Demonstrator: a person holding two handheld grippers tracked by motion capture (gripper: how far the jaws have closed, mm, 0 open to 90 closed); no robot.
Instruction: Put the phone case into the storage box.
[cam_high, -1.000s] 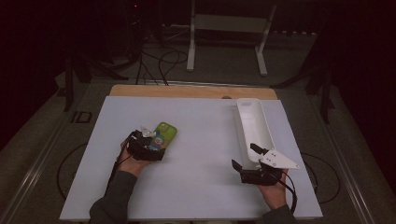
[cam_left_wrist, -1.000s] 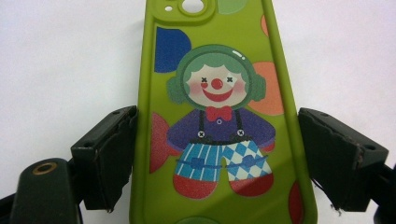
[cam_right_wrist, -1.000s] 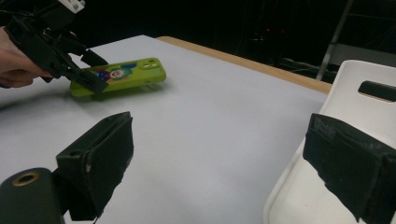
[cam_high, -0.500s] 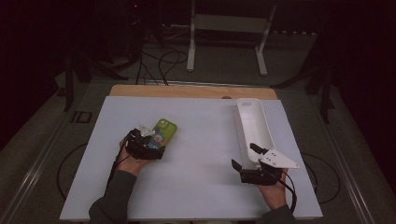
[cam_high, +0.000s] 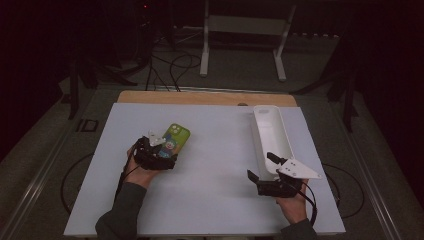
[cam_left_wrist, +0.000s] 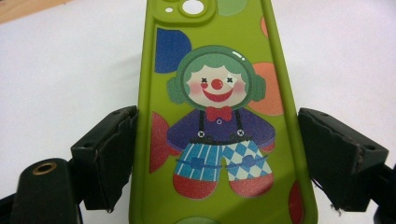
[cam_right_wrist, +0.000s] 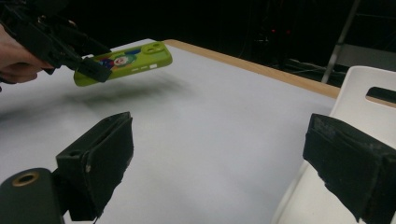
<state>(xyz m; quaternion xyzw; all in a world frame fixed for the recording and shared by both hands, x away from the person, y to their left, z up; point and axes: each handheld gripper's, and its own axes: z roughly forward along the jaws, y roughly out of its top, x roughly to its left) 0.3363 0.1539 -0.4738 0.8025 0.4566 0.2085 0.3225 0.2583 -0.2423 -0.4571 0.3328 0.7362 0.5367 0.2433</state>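
Observation:
A green phone case (cam_high: 176, 136) with a clown picture (cam_left_wrist: 217, 121) is held by its long sides in my left gripper (cam_high: 165, 148), which is shut on it. In the right gripper view the phone case (cam_right_wrist: 133, 57) hangs level above the white table with its shadow beneath, and the left gripper (cam_right_wrist: 91, 69) and a hand grip its near end. My right gripper (cam_high: 261, 165) stands open at the table's right front, beside the near end of a long white tray (cam_high: 260, 131). Its own view shows the right gripper (cam_right_wrist: 217, 158) with nothing between its jaws.
The white tray (cam_right_wrist: 359, 88) runs front to back along the table's right side. A wooden strip (cam_high: 205, 97) edges the far side of the white table top (cam_high: 220, 175). Beyond it stand a metal frame (cam_high: 205, 45) and floor cables (cam_high: 170, 65).
The left gripper has lifted the phone case slightly and levelled it, so it reaches farther from the hand. The right gripper has stayed in place.

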